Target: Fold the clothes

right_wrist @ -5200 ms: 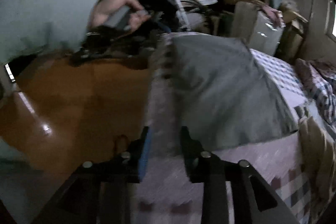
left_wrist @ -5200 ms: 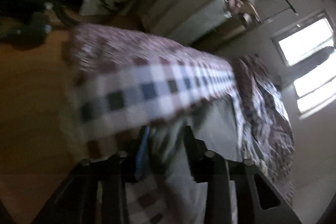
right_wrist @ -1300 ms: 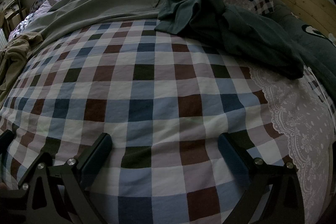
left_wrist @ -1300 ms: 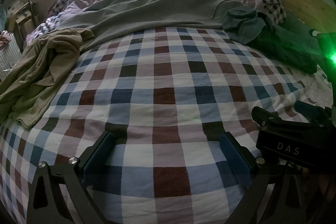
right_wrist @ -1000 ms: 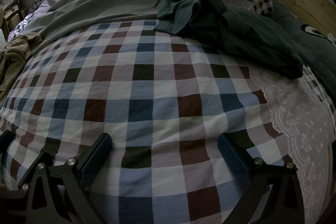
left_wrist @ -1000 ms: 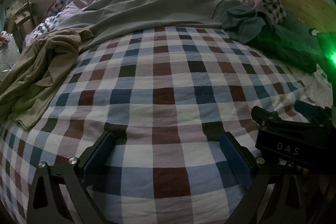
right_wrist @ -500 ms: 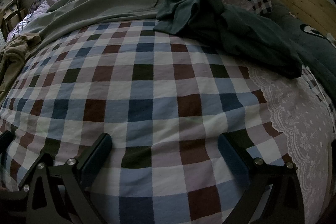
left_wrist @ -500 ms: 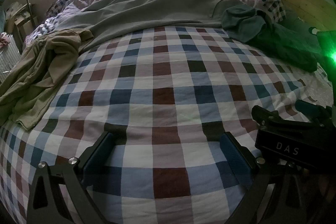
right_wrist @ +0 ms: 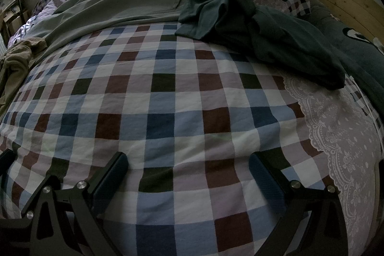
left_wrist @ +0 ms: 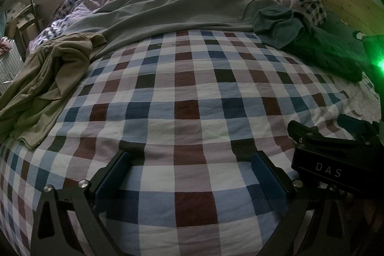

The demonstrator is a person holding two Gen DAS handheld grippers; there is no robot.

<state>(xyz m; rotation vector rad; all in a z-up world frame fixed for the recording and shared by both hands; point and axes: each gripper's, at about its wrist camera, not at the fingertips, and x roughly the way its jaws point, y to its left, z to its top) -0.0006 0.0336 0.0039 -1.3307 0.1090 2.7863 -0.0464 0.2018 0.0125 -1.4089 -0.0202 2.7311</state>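
both jaws stand wide apart and hold nothing. the left gripper (left_wrist: 190, 170) hovers low over the checked bed cover (left_wrist: 187, 92), and the right gripper (right_wrist: 187, 172) does the same just beside it; in the left view the body of the right tool shows at the right edge, so the two are close together.

outward from the jaws there is only bare cover. the clothes lie further up the bed: a grey-green shirt (left_wrist: 177, 11) spread flat across the far part, a crumpled olive garment (left_wrist: 45, 83) at the left side that hangs toward the edge, and a dark green garment (right_wrist: 261, 32) bunched at the right, its near corner lying on the sleeve of the grey-green shirt. behind it lies another dark piece with a light print (right_wrist: 355, 36); i think it is a sweater, but the view there is too dark to be sure.

no folding is begun yet, as far as i can judge. the risk is in the first grip: the dark green garment overlaps the shirt, so a pull on one may drag the other and wrinkle it. wide jaws pressed low may also pinch the soft cover together with the cloth. the olive garment may slide off the edge if it is pulled sideways.

the only readable writing is "das" (left_wrist: 327, 171), in pale letters on the right tool's body.
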